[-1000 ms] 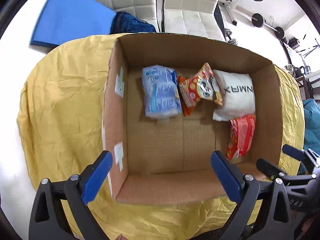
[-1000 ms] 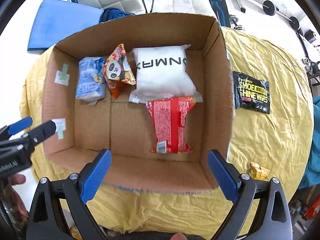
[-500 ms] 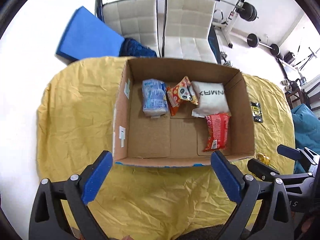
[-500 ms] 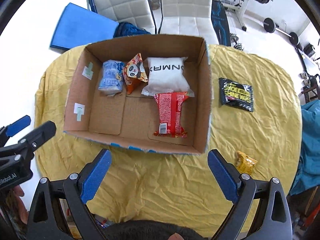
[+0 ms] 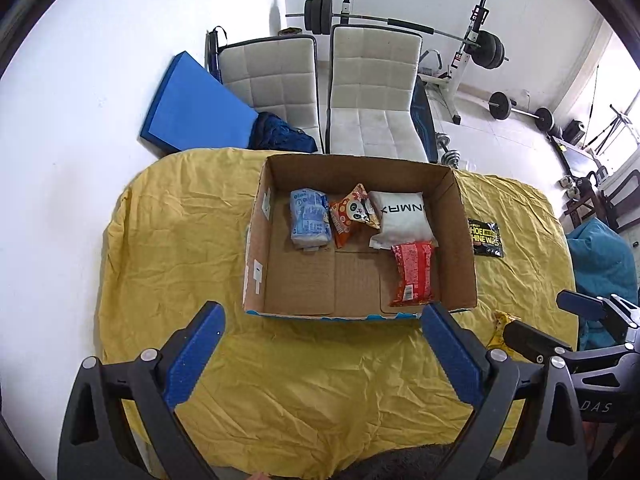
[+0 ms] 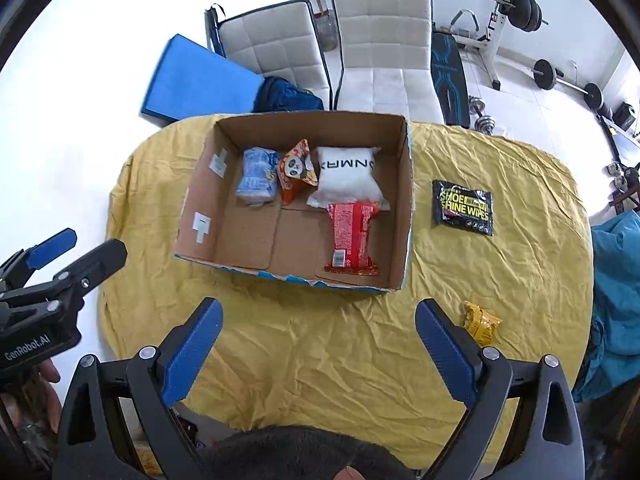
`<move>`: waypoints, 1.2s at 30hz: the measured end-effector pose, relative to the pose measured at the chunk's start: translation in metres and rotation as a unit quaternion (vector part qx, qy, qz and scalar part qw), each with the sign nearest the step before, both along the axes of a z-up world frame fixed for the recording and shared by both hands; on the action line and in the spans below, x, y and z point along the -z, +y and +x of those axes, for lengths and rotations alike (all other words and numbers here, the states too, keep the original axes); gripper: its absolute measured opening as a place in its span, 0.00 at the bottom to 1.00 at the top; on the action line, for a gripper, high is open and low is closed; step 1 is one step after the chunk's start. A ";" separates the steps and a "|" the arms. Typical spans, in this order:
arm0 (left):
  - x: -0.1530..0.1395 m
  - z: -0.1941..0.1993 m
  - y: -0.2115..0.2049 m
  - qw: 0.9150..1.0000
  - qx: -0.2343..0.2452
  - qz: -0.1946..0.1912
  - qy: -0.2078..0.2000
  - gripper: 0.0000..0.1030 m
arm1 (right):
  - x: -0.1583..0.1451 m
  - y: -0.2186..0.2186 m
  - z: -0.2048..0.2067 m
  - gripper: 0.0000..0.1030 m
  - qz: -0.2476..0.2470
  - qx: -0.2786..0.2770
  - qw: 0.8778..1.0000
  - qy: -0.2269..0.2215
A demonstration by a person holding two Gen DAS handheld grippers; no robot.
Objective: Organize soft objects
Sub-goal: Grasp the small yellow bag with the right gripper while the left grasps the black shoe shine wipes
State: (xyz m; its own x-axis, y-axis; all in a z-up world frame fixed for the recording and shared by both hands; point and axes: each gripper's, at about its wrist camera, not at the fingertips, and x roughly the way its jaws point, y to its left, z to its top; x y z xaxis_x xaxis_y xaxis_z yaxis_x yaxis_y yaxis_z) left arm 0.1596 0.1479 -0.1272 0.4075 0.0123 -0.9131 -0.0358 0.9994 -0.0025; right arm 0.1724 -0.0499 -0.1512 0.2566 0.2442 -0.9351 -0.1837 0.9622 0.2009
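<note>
Left wrist view: the left tool (image 5: 320,344) hangs above the near part of the tabletop (image 5: 168,248), its blue fingers spread wide apart and holding nothing.
Right wrist view: the right tool (image 6: 318,336) is likewise spread wide and holds nothing, above the near tabletop just short of the box.
Tabletop: rounded, covered with a wrinkled yellow cloth that reaches every visible edge.
Cardboard box (image 6: 406,208): open-topped, standing on the far middle of the cloth; its near wall is just beyond the fingertips of both tools.
Inside the box, far side: a light blue packet (image 6: 256,178) on the left, a panda snack bag (image 6: 296,170) tilted beside it, and a white pillow pack (image 6: 348,178) on the right.
Inside the box, right side: a red packet (image 6: 352,236) lying lengthwise, its far end overlapping the white pillow pack.
Open room in the box: the near left floor is bare cardboard.
Outside the box: a black wipes pouch (image 6: 464,208) lies flat on the cloth, well right of the box wall.
Near right edge: a small yellow packet (image 6: 482,322) lies on the cloth just beside the right finger of the right tool.
Open room on the cloth: a broad bare strip between the box and the near edge.
Beyond the tabletop: two white chairs (image 5: 376,96), a blue mat (image 5: 192,108) and weight equipment (image 5: 400,24).
</note>
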 end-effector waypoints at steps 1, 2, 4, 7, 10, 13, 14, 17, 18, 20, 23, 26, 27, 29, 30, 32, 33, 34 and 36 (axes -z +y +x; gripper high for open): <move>-0.001 -0.002 -0.001 1.000 0.000 0.000 -0.002 0.98 | -0.001 -0.001 0.000 0.96 0.001 0.000 1.000 -0.001; -0.002 -0.002 -0.002 1.000 -0.001 -0.001 -0.002 0.98 | -0.001 -0.002 0.000 0.96 0.001 0.000 1.000 -0.001; -0.001 -0.004 -0.003 1.000 -0.004 -0.005 -0.002 0.98 | 0.000 -0.007 0.001 0.96 0.008 0.006 1.000 -0.001; 0.005 -0.002 -0.009 1.000 -0.006 -0.006 0.001 0.98 | 0.005 -0.025 0.005 0.96 0.006 0.021 1.000 0.002; 0.015 -0.001 -0.024 1.000 -0.005 0.007 -0.007 0.98 | 0.020 -0.062 0.014 0.96 -0.008 0.057 0.998 0.019; 0.035 0.002 -0.046 1.000 0.005 0.016 -0.012 0.98 | 0.052 -0.106 0.024 0.96 -0.041 0.100 0.993 0.048; 0.046 0.006 -0.056 1.000 0.012 0.018 -0.006 0.98 | 0.067 -0.121 0.026 0.96 -0.053 0.114 0.990 0.063; 0.077 0.018 -0.081 0.999 0.026 0.010 0.028 0.98 | 0.121 -0.163 0.030 0.96 -0.081 0.154 0.978 0.113; 0.085 0.021 -0.088 0.999 0.030 0.006 0.034 0.98 | 0.141 -0.175 0.030 0.96 -0.086 0.164 0.974 0.133; 0.100 0.028 -0.106 0.998 0.040 0.002 0.050 0.98 | 0.186 -0.198 0.029 0.96 -0.086 0.187 0.963 0.175; 0.117 0.038 -0.135 0.996 0.062 0.010 0.067 0.98 | 0.242 -0.219 0.029 0.96 -0.063 0.211 0.949 0.226; 0.128 0.049 -0.162 0.993 0.082 0.024 0.080 0.98 | 0.281 -0.227 0.031 0.88 -0.036 0.227 0.940 0.252; 0.131 0.055 -0.173 0.992 0.091 0.020 0.088 0.98 | 0.287 -0.228 0.032 0.72 -0.030 0.225 0.939 0.257; 0.132 0.063 -0.190 0.990 0.107 0.015 0.095 0.98 | 0.292 -0.229 0.035 0.58 -0.039 0.213 0.941 0.259; 0.131 0.068 -0.199 0.989 0.118 0.013 0.093 0.98 | 0.289 -0.231 0.035 0.55 -0.034 0.208 0.944 0.252; 0.125 0.081 -0.227 0.985 0.151 0.018 0.081 0.98 | 0.280 -0.238 0.039 0.52 -0.037 0.190 0.951 0.242; 0.123 0.089 -0.243 0.982 0.173 0.025 0.077 0.98 | 0.274 -0.243 0.041 0.52 -0.036 0.185 0.953 0.238; 0.123 0.100 -0.261 0.977 0.196 0.034 0.074 0.98 | 0.267 -0.252 0.045 0.52 -0.034 0.179 0.956 0.231; 0.129 0.123 -0.305 0.961 0.261 0.048 0.082 0.98 | 0.256 -0.270 0.052 0.52 -0.037 0.170 0.959 0.224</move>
State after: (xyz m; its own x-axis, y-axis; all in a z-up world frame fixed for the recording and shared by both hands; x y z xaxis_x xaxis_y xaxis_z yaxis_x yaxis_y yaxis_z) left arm 0.2826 -0.1567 -0.2565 0.2318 -0.0684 -0.9703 0.4787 0.8764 0.0526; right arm 0.2249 -0.3204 -0.4074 -0.1218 0.1469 -0.9816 0.2318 0.9659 0.1158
